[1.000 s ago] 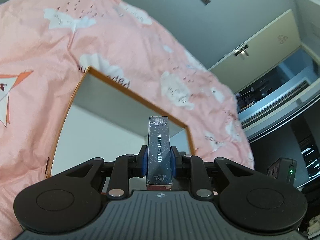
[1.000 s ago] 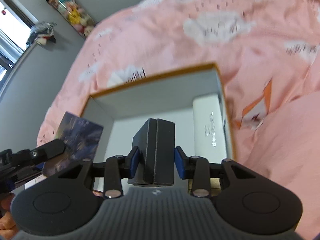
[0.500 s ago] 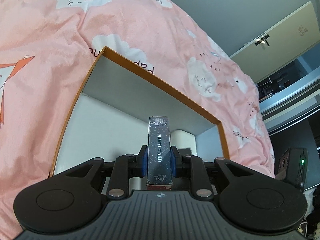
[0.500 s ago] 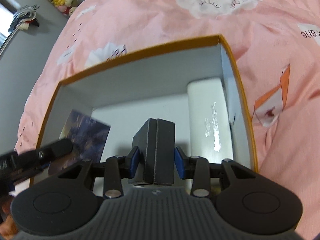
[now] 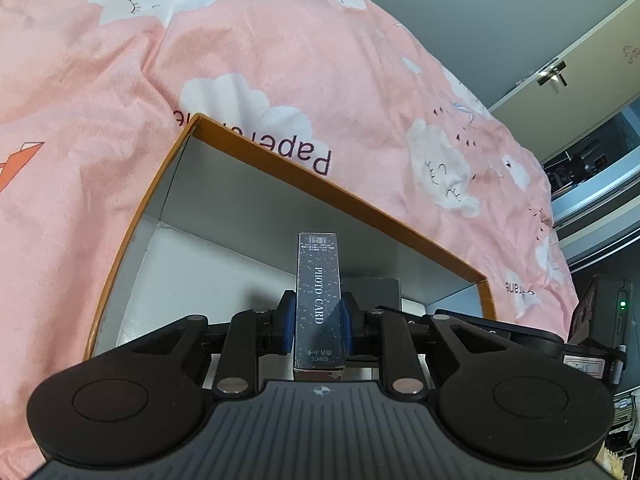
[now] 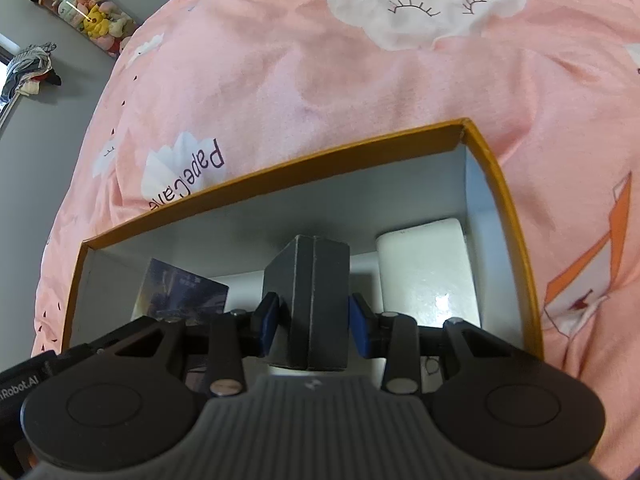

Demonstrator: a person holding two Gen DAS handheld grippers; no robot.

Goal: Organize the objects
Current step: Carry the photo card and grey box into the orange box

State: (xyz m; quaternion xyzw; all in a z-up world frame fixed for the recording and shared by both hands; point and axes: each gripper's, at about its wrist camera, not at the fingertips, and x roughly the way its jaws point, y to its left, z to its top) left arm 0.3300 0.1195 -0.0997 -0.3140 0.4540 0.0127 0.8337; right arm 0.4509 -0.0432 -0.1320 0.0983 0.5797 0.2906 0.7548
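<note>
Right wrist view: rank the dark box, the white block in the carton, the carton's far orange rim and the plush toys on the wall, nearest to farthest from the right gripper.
1. Dark box, clamped in the right gripper.
2. White block, on the carton floor at its right wall.
3. Far orange rim, beyond both.
4. Plush toys, on the wall, upper left.

A slim dark starry card box printed "PHOTO CARD" (image 5: 318, 300) is held upright, narrow spine facing the camera, above the interior of an open orange-rimmed cardboard box with pale grey walls (image 5: 132, 236). A matte black rectangular block with a centre seam (image 6: 314, 300) is held upright over the same box. A white rounded-corner rectangular case (image 6: 430, 276) is seen lying flat in the right far corner.
</note>
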